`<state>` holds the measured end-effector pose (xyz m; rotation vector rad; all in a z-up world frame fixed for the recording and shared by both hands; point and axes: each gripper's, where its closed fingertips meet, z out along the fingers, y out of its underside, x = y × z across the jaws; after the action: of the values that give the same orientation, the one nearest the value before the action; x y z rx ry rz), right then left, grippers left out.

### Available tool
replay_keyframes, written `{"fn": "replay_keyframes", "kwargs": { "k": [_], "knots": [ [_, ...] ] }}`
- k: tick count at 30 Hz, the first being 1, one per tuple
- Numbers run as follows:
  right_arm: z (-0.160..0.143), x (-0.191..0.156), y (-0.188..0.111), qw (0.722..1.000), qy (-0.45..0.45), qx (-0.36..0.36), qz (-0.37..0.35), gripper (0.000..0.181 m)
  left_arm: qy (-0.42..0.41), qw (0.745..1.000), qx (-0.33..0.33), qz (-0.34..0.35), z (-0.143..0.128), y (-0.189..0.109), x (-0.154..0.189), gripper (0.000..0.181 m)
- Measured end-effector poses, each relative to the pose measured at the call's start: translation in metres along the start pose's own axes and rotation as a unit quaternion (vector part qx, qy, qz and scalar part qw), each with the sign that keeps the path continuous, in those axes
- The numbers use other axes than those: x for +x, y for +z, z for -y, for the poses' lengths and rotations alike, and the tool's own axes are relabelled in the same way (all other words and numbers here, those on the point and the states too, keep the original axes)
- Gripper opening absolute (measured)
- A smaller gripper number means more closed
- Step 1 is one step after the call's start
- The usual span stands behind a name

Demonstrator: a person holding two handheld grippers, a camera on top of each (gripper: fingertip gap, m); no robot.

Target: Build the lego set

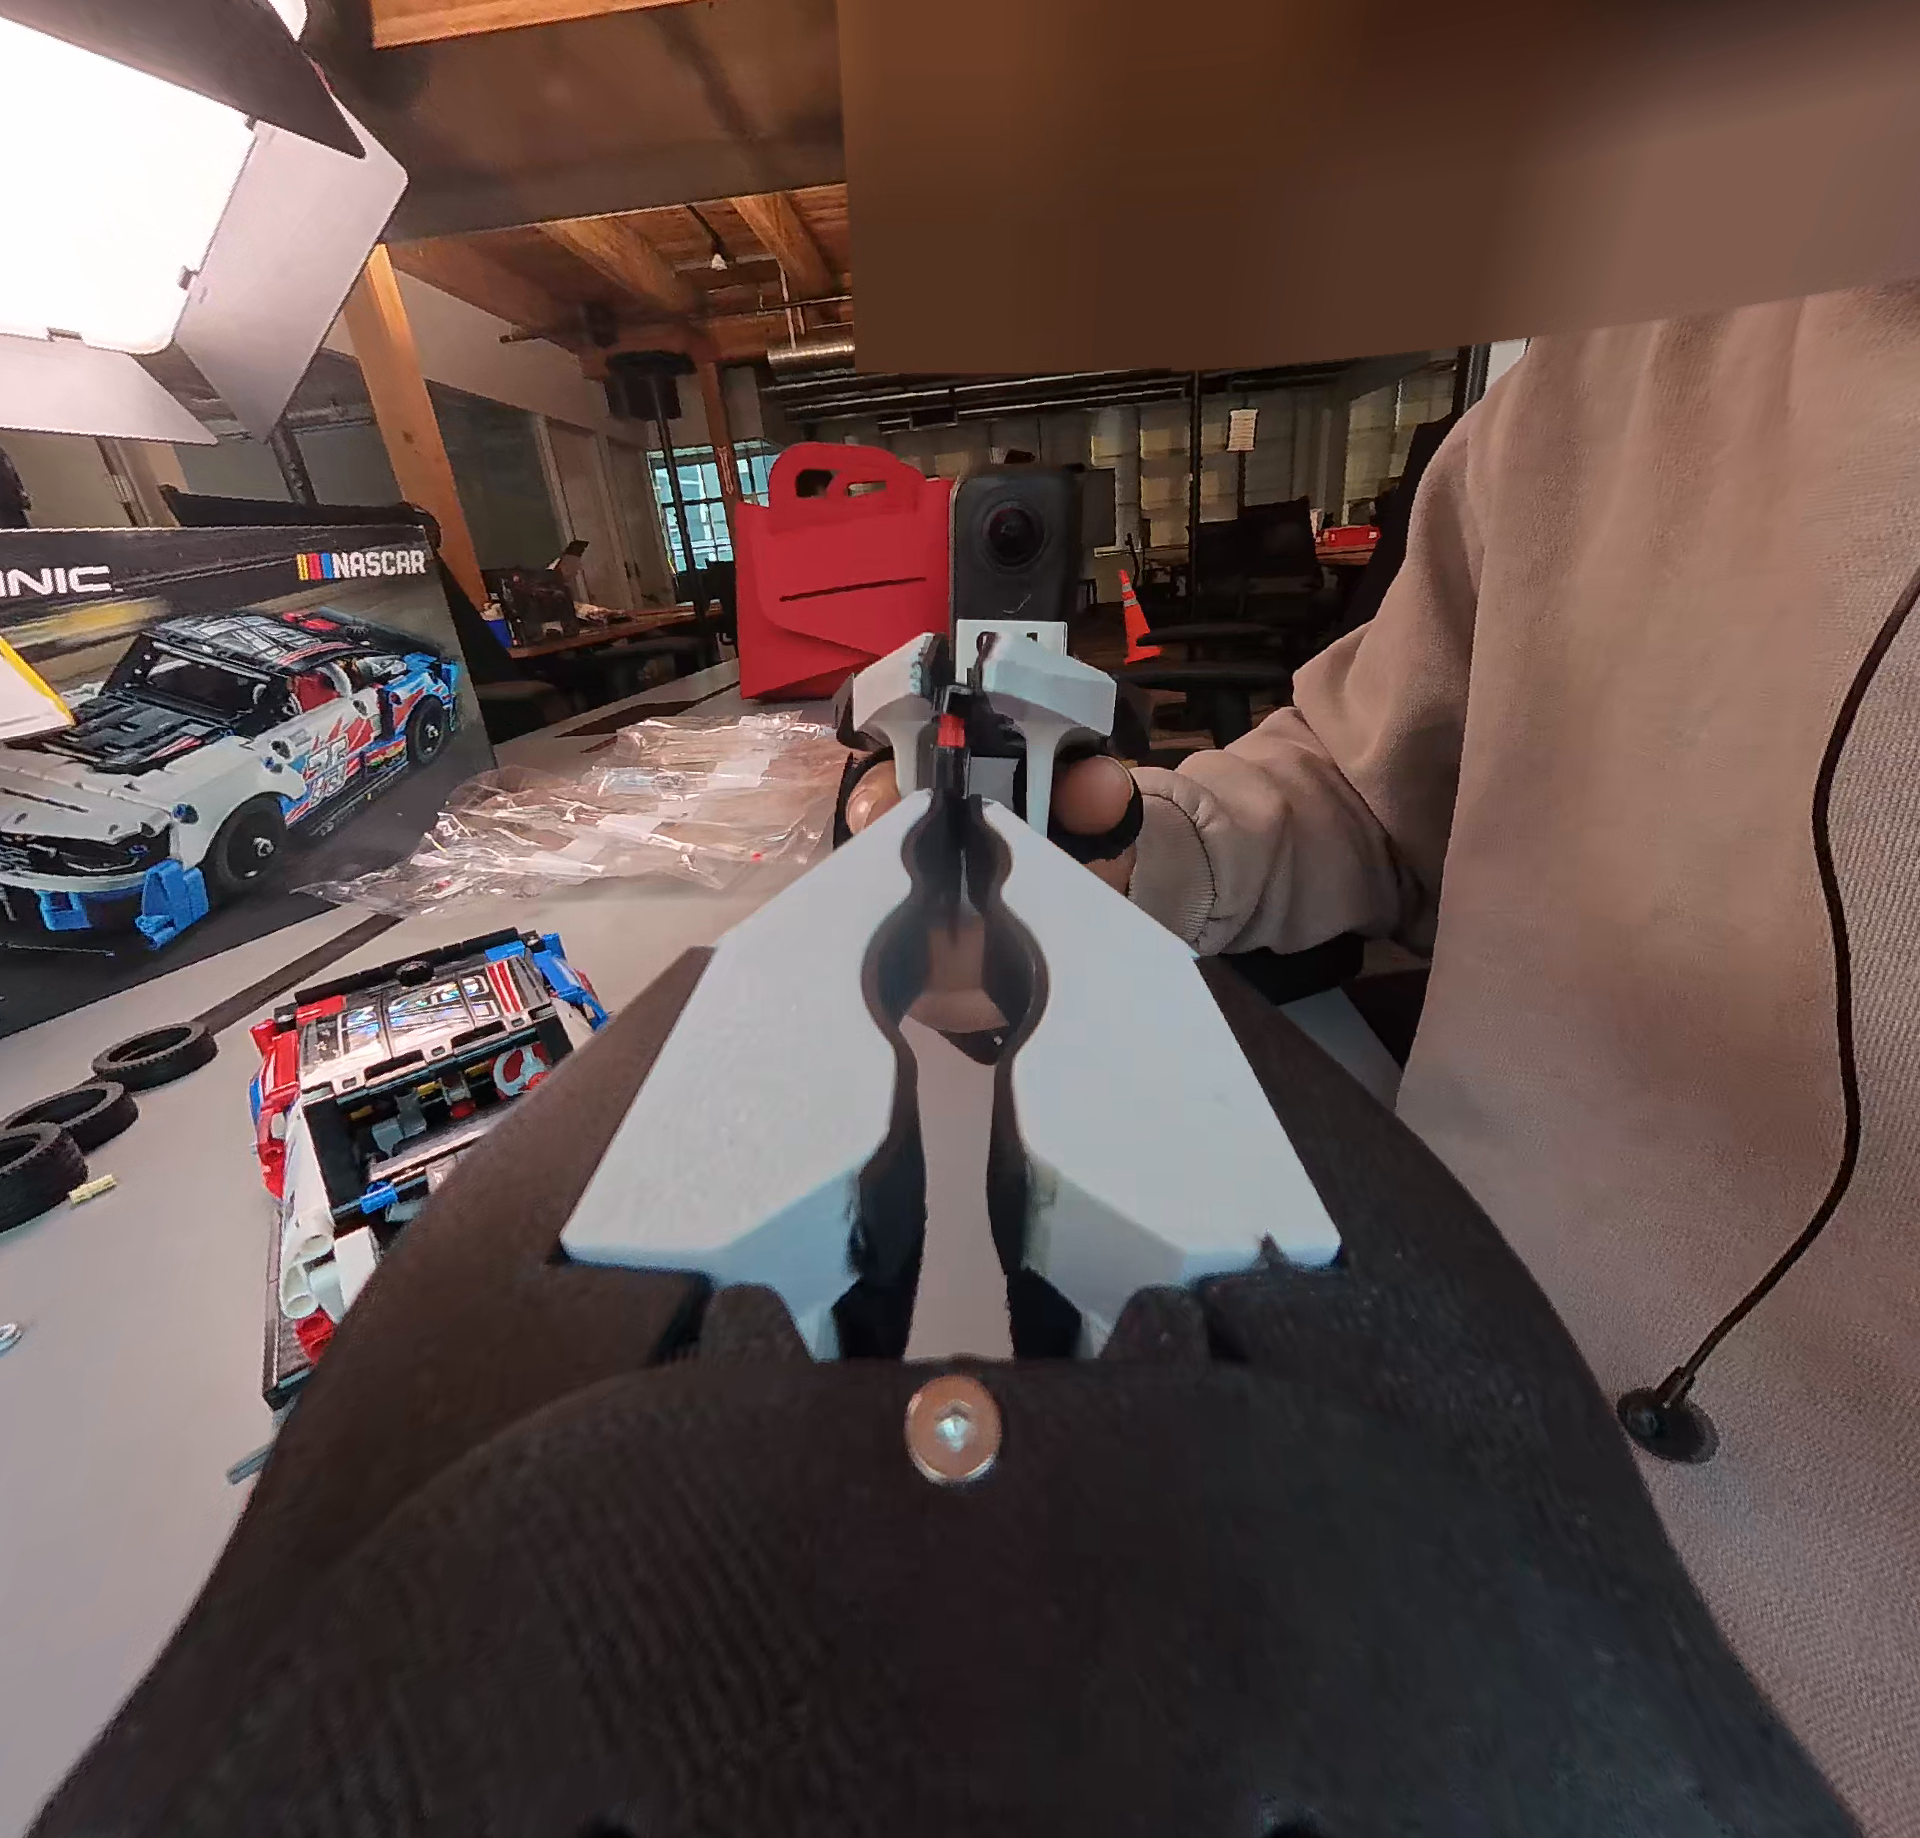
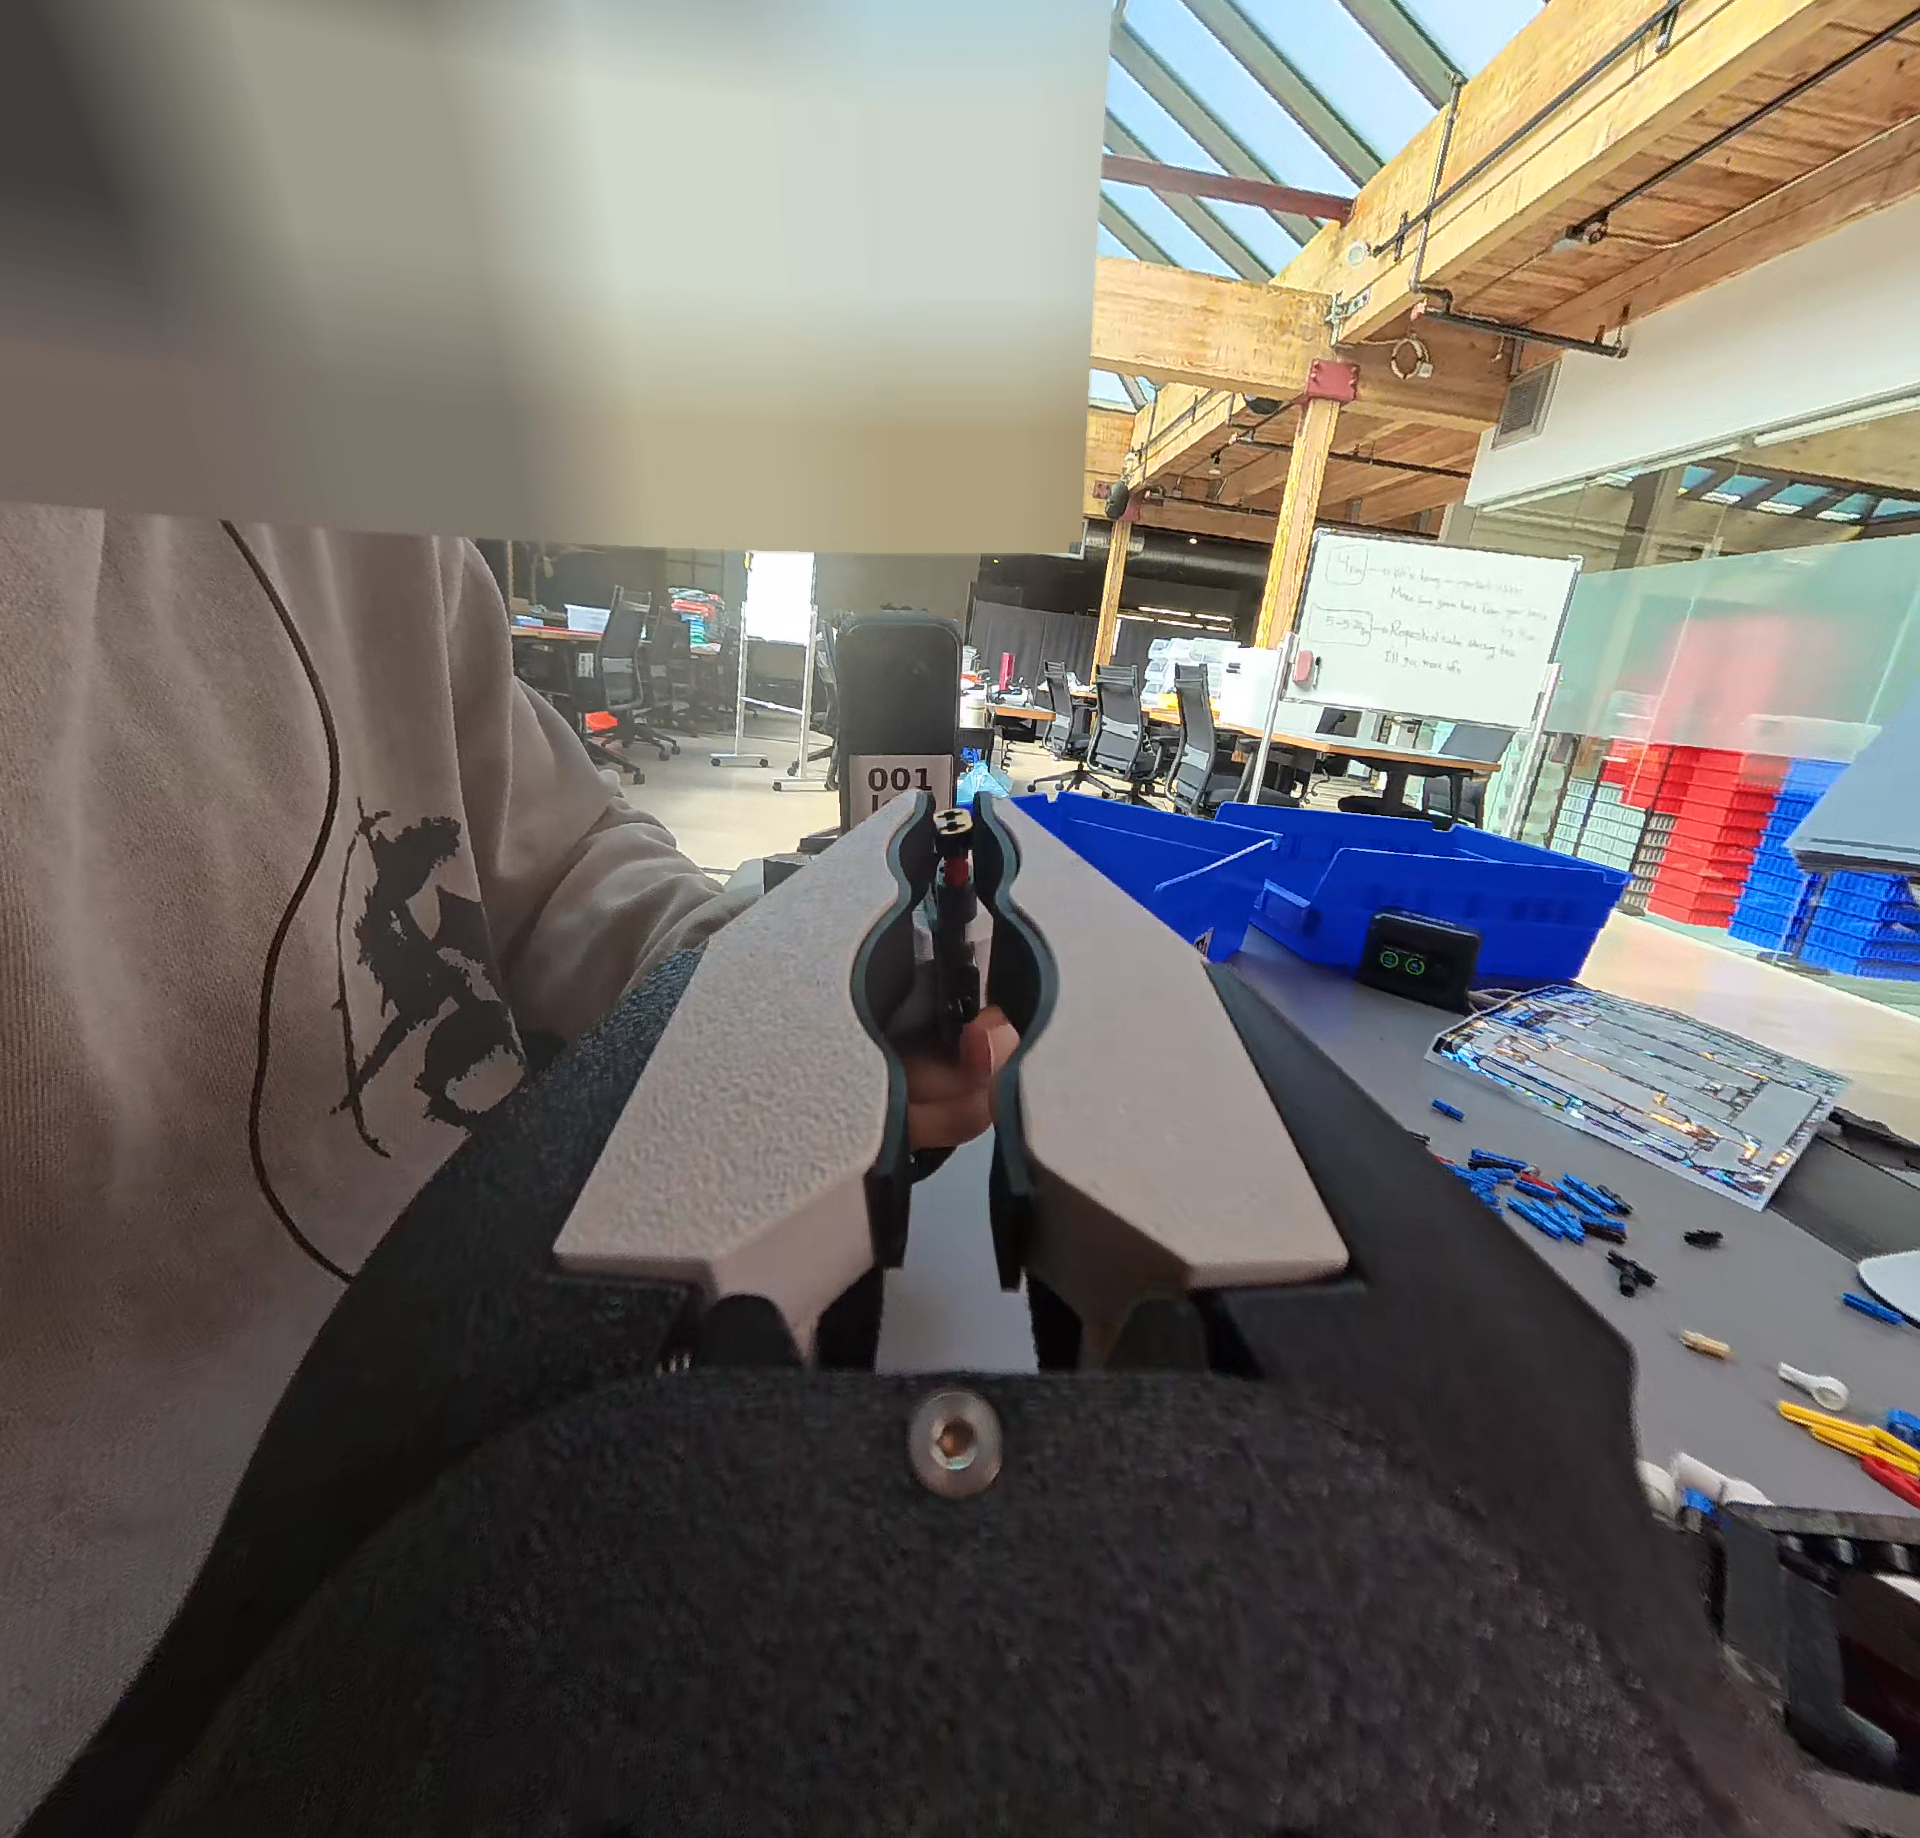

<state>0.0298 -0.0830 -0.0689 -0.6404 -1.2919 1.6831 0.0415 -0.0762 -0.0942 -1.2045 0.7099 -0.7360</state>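
My left gripper (image 1: 951, 806) and my right gripper (image 2: 951, 817) are raised above the table and meet tip to tip in front of a person's beige sweatshirt. A small black lego part with a red band (image 1: 945, 739) sits where the tips meet; it also shows in the right wrist view (image 2: 954, 869). Both grippers are shut on it, one at each end. The right gripper shows farther off in the left wrist view (image 1: 971, 692). The partly built lego car (image 1: 416, 1082) lies on the grey table at the left, without wheels.
The set's box (image 1: 229, 728) stands at the far left, black tyres (image 1: 156, 1050) in front of it, empty plastic bags (image 1: 623, 812) behind the car. Blue bins (image 2: 1403, 884), a sticker sheet (image 2: 1631, 1082), loose blue pins (image 2: 1538, 1201) and yellow pieces (image 2: 1849, 1430) lie at the right. My left and right fingertips are right by each other.
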Motion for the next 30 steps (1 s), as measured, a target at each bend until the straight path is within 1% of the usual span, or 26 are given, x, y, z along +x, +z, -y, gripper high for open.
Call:
{"fn": "replay_keyframes", "kwargs": {
  "k": [4,8,10,15,17,20,21,23,24,25,28,30],
  "knots": [
    [0.002,0.000,0.002,1.000,0.023,0.014,0.001,0.006,0.006,1.000,0.000,0.007,0.003,0.000,0.000,0.000],
    [-0.002,-0.001,0.003,0.998,0.054,0.019,0.004,0.006,-0.021,1.000,0.010,0.001,0.007,0.000,0.000,0.000],
    [-0.002,0.001,0.002,0.997,0.067,0.022,0.001,0.006,-0.012,1.000,0.001,0.007,0.006,0.001,-0.001,0.000],
    [-0.007,0.007,0.002,0.996,0.091,0.015,-0.003,0.006,-0.034,0.999,-0.009,0.009,0.001,-0.001,-0.007,0.000],
    [-0.012,0.017,-0.002,0.994,0.106,0.001,-0.012,0.004,-0.071,0.997,-0.029,0.009,-0.006,0.000,-0.014,0.000],
    [-0.012,0.029,-0.012,0.994,0.108,-0.030,-0.007,0.010,-0.135,0.988,-0.064,0.033,-0.019,-0.004,-0.030,0.001],
    [-0.016,0.033,-0.017,0.994,0.092,-0.056,-0.008,0.012,-0.159,0.983,-0.073,0.046,-0.024,-0.007,-0.037,0.000],
    [-0.031,0.045,-0.025,0.991,0.063,-0.111,-0.037,0.014,-0.222,0.970,-0.081,0.048,-0.031,-0.011,-0.043,0.001],
    [-0.036,0.047,-0.028,0.989,0.074,-0.125,-0.038,0.014,-0.247,0.964,-0.084,0.045,-0.034,-0.012,-0.044,0.000],
    [-0.039,0.047,-0.028,0.986,0.099,-0.130,-0.037,0.014,-0.263,0.960,-0.091,0.036,-0.037,-0.011,-0.043,0.000],
    [-0.046,0.046,-0.024,0.978,0.156,-0.136,-0.027,0.013,-0.272,0.954,-0.123,0.025,-0.050,-0.009,-0.036,0.000],
    [-0.056,0.041,-0.022,0.971,0.175,-0.162,-0.013,0.014,-0.275,0.953,-0.128,0.014,-0.051,-0.007,-0.031,0.000]
  ]
}}
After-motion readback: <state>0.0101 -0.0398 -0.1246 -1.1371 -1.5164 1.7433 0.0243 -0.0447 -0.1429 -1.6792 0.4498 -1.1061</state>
